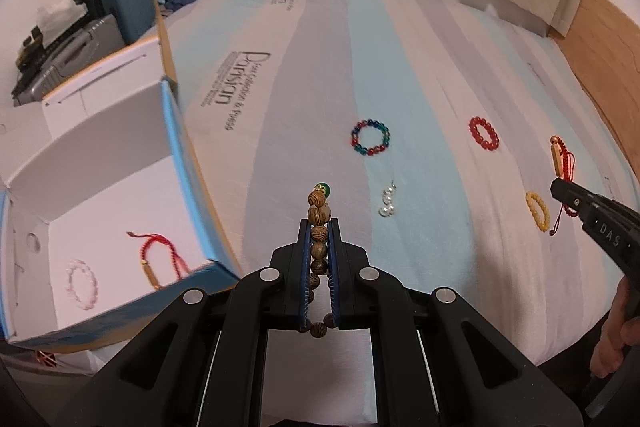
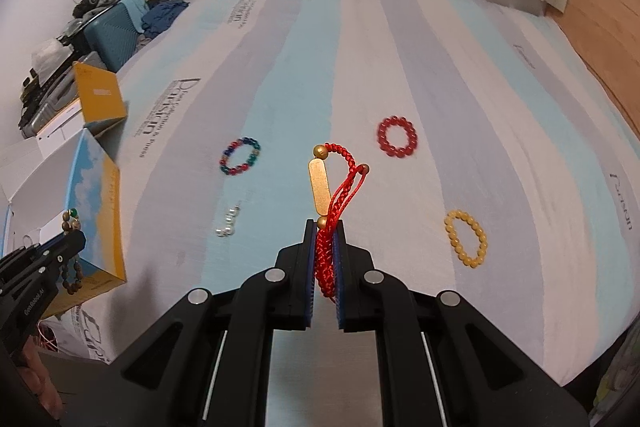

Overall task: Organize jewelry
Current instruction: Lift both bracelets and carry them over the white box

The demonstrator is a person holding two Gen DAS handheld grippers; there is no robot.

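Left tool (image 1: 319, 227): clenched on the wooden bead bracelet (image 1: 318, 223), beads pinched between the blue pads, the green bead at the strand's far end poking up past the tips and the rest of the loop hanging back toward the hinge. Right tool (image 2: 324, 227): likewise clenched, on the red cord bracelet (image 2: 334, 211), whose gold bar stands up ahead of the tips while the braided cord bunches between the pads. Both pieces are lifted off the bed (image 2: 400, 75). You are mid-transfer, I judge: two items picked, neither dropped yet. The open cardboard box (image 1: 176, 131) sits at the bed's left edge, just beside your left tool; it already holds a pink bead bracelet (image 1: 82, 283) and another red cord bracelet (image 1: 160, 259). Left on the bed: multicolour bead bracelet (image 1: 370, 137), pearl piece (image 1: 387, 205), red bead bracelet (image 2: 397, 137), yellow bead bracelet (image 2: 466, 238), all well apart from one another. Next move, as I read it: swing your left tool over the box opening and release there, clearing the near wall so the dangling loop does not snag on the rim. Then bring the right tool across the bed to the same opening; the loose cord tails may catch on the pads, so open fully.
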